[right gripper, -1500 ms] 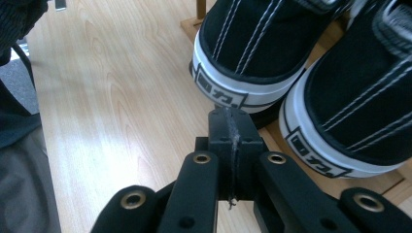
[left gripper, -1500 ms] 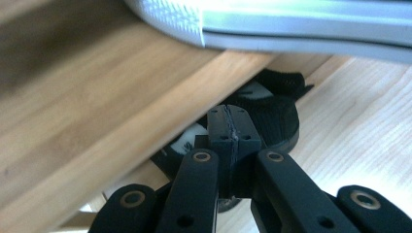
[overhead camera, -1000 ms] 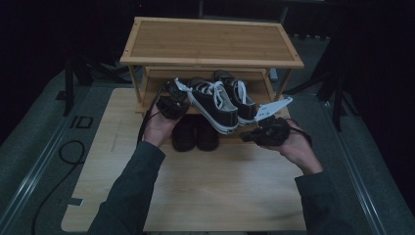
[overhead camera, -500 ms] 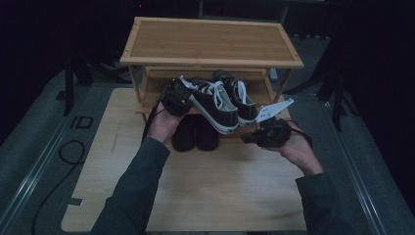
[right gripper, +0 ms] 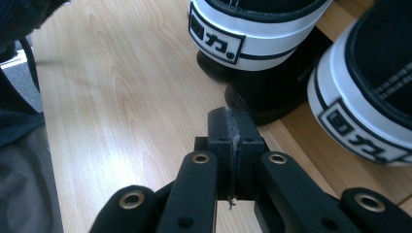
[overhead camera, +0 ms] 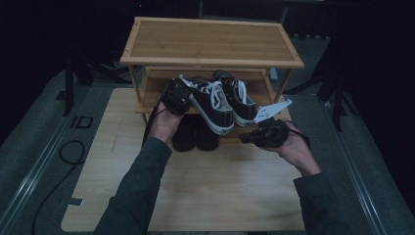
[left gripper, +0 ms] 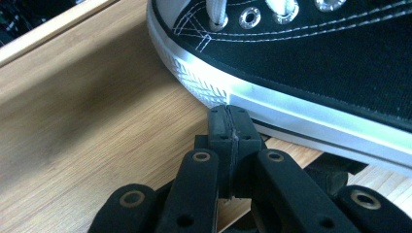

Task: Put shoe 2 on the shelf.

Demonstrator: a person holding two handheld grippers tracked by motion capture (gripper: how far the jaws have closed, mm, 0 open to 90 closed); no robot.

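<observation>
Landmark: two-tier bamboo shoe rack [overhead camera: 210, 41], standing at the far end of a pale wooden board [overhead camera: 195, 191].
Left sneaker: black canvas low-top with white laces and white rubber sole [overhead camera: 211, 105], on the rack's lower shelf, heel hanging out over the shelf's front edge.
Right sneaker: matching black canvas low-top with white sole [overhead camera: 238, 98], just beside the first, also on the lower shelf, heel toward the person.
Long axis: both sneakers running front to back across the shelf, toes into the rack, the left one angled slightly.
Under the shelf: pair of dark plain shoes [overhead camera: 195, 137] on the board below the rack's front edge.
Left gripper [left gripper: 228, 119]: jaws pressed flat together, nothing between them; tip at the left sneaker's white sidewall near the toe, touching or just short of it, hard to tell.
Right gripper [right gripper: 228, 124]: jaws likewise closed on nothing; held in front of the rack, pointing at the two heels, clear of both.
Nearer hand: left, at the flank of the left sneaker.
Judgement: a sideways or inward nudge of the left sneaker along the shelf looks likeliest, closed tip as pusher; risk of the overhanging heel tipping off the front edge.
</observation>
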